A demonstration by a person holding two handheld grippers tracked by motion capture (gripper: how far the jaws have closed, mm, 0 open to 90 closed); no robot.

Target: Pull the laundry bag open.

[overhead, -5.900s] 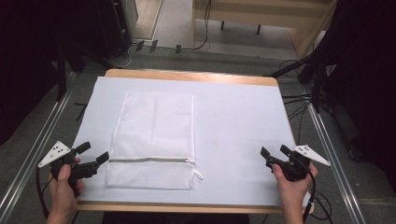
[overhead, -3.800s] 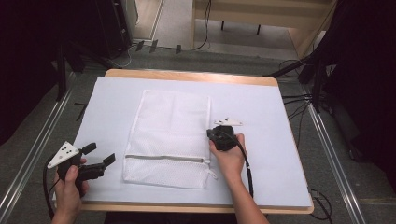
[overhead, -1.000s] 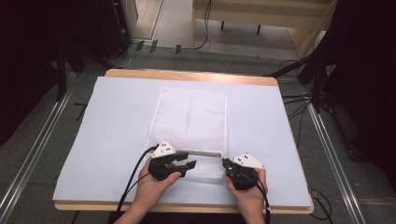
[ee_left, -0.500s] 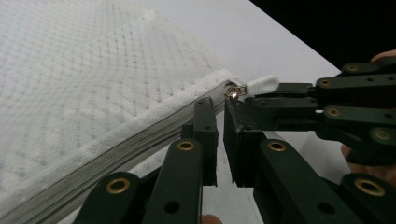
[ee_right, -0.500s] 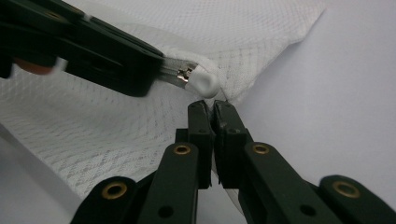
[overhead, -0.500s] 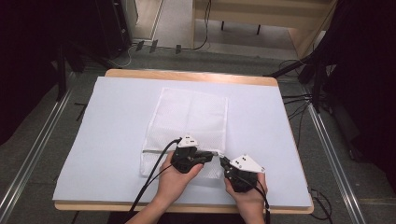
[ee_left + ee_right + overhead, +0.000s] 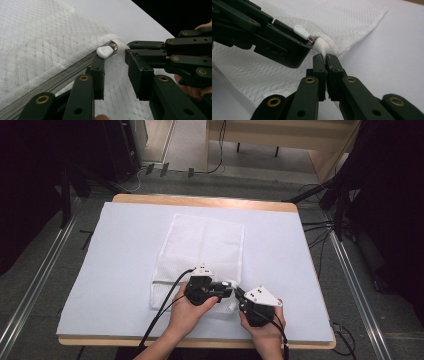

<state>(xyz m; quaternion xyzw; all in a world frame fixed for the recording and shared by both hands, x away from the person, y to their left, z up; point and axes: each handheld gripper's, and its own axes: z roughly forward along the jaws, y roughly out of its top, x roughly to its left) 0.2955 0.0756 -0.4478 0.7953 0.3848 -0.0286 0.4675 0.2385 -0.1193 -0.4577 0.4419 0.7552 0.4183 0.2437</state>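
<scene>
From the high view the white mesh bag lies flat on the table, both grippers meeting at its near right corner. In the left gripper view the left gripper has jaws apart, just short of the white zipper pull. In the right gripper view the right gripper is pinched tight on the bag's fabric end by the zipper

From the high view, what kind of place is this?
Likely a lab or data-recording station, not a home: a table under a white cover, metal floor rails, loose floor cables, dark drapes around.
</scene>
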